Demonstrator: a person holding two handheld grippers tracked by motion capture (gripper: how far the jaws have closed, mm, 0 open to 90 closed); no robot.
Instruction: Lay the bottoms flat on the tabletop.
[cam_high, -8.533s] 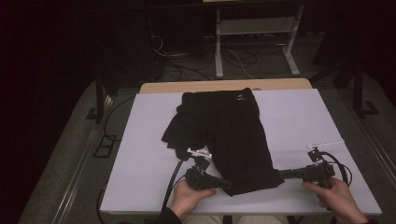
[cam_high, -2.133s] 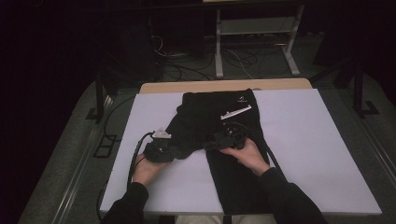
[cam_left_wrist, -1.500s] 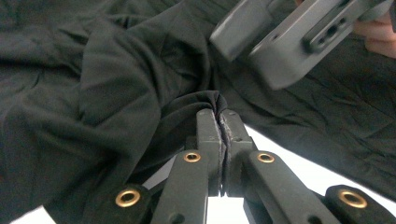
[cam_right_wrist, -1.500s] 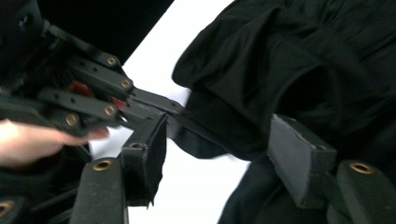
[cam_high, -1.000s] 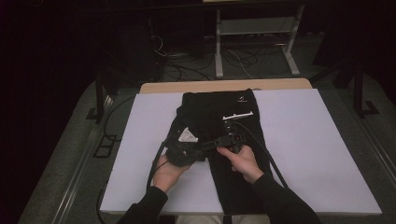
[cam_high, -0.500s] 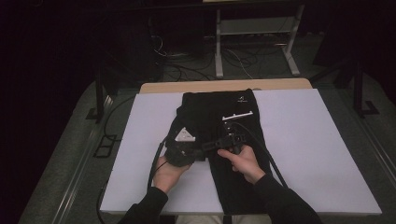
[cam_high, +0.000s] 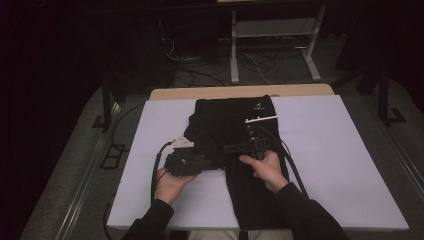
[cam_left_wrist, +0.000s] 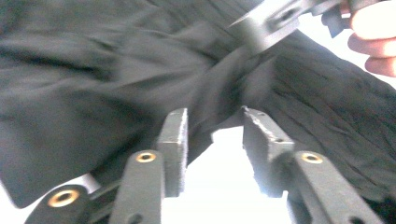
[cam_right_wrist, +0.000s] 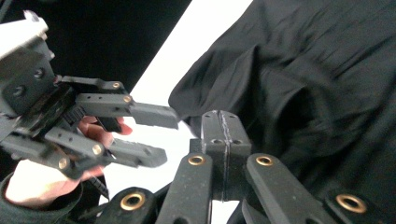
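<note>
A black garment (cam_high: 235, 125) lies lengthwise on the white table (cam_high: 340, 150), its left part folded in over the middle. My left gripper (cam_high: 214, 161) is at the garment's left edge, pointing right. Its jaws have just been opening and stand apart in the left gripper view (cam_left_wrist: 212, 116), nothing between them, the cloth (cam_left_wrist: 93, 70) just beyond the tips. My right gripper (cam_high: 228, 148) rests on the garment, pointing left toward the other. Its jaws have just closed and meet pad to pad (cam_right_wrist: 219, 116), no cloth seen between them. The left gripper (cam_right_wrist: 163, 137) faces it, open.
The table's wooden back edge (cam_high: 240, 91) shows behind the garment. White surface (cam_high: 350, 175) lies to the right and a narrower strip (cam_high: 145, 140) to the left. A metal stand (cam_high: 272, 35) and cables are on the dark floor beyond.
My left gripper has slid left off the fold and its jaws have parted. The right hand has stayed where it was.
</note>
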